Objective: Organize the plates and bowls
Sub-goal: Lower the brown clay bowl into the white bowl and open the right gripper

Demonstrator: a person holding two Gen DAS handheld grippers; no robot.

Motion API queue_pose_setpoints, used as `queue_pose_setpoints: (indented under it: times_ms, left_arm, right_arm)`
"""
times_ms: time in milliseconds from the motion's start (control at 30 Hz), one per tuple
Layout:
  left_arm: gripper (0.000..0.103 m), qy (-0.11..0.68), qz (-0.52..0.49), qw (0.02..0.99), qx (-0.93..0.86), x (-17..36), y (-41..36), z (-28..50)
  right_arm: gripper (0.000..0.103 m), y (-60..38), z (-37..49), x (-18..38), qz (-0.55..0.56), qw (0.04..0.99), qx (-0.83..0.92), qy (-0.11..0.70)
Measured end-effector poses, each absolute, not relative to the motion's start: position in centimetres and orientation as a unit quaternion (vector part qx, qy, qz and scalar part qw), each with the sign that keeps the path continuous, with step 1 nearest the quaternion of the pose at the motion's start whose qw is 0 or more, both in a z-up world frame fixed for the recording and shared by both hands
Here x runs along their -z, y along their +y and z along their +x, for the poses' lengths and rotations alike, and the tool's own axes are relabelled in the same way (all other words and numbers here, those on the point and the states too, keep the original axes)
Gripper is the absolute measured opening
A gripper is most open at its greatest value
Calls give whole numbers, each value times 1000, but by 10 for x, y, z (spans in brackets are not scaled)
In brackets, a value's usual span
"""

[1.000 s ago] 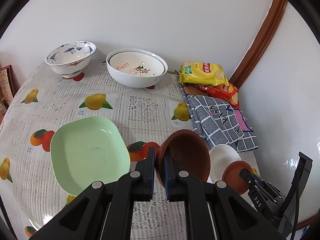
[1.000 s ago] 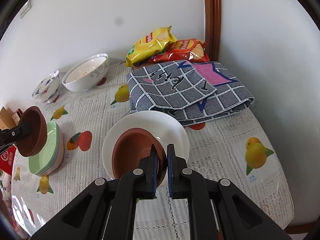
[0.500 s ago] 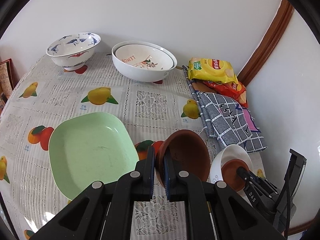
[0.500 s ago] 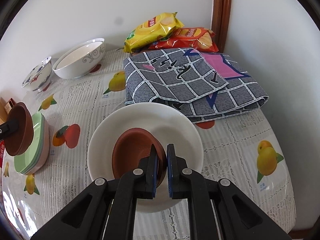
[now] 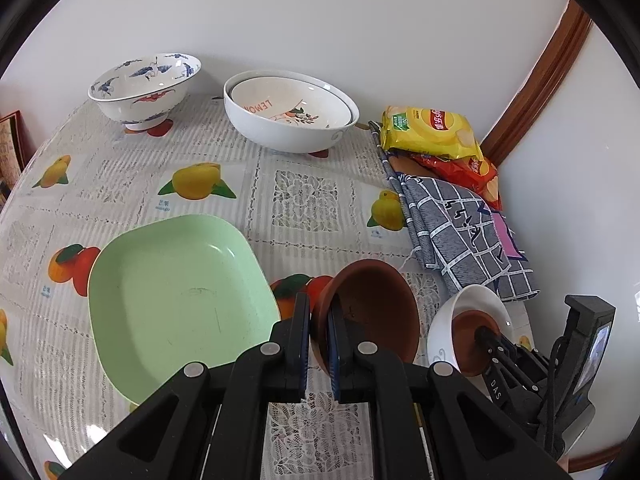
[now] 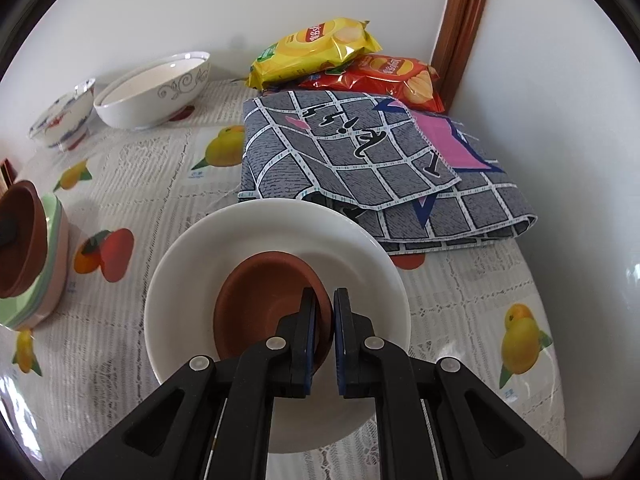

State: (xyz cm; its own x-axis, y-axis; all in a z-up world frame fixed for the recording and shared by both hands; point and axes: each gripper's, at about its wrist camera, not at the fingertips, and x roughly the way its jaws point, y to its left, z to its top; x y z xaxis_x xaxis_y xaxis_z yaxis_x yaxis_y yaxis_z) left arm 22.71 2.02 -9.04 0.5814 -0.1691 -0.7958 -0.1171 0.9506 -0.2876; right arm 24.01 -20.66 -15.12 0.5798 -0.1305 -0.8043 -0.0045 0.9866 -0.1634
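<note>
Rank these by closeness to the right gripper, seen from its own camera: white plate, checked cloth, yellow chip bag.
From the right gripper:
1. White plate, directly beneath.
2. Checked cloth, beyond the plate, to the right.
3. Yellow chip bag, farthest, against the back wall.

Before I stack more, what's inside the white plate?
A brown bowl, its rim pinched by the right gripper, sits in the white plate. The plate's centre beneath is covered.

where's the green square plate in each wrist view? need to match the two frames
Left wrist: green square plate fills lower left, just left of the left tool, which grips a brown bowl.
Right wrist: same plate at the far left edge, seen side-on, top of a short stack, partly behind that brown bowl.
Shared landmark: yellow chip bag by the wall.
</note>
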Motion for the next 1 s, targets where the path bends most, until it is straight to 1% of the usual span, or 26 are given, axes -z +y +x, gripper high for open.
queue_pose_setpoints:
  times_ms: [533, 900, 1000]
  left_arm:
    - [8, 467, -160, 870, 12, 100, 27, 229]
    - [8, 465, -158, 871, 14, 96, 27, 225]
    - [8, 463, -156, 872, 13, 93, 27, 222]
  right_arm:
    - [16, -196, 246, 161, -130, 869, 49, 476]
    - [18, -197, 247, 163, -126, 862, 53, 488]
    - [22, -197, 247, 161, -125, 863, 48, 486]
